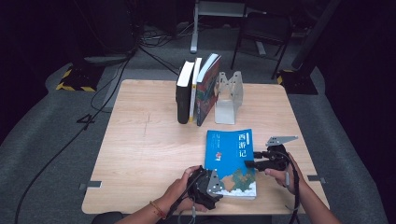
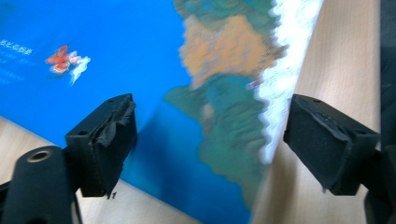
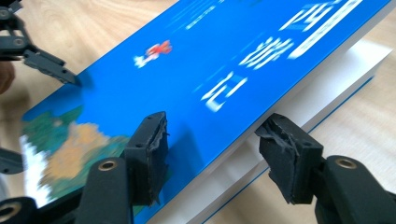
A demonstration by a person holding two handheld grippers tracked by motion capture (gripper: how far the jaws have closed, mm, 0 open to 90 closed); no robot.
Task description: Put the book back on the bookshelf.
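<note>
Blue thick paperback book (image 1: pixel 231 161) lying flat on wooden table (image 1: pixel 140 140), near front edge. Likely stiff, fairly heavy, glossy & slippery. Best gripped across page edge. Right gripper (image 3: pixel 212 149) straddling that edge w/ jaws apart; left gripper (image 2: pixel 210 140) wide open over corner.

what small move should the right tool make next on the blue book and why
Probably close the right tool on the blue book. Its jaws straddle the book's open page edge, one over the cover and one beside the pages, without pressing. The left tool stands open over the book's near corner.
</note>
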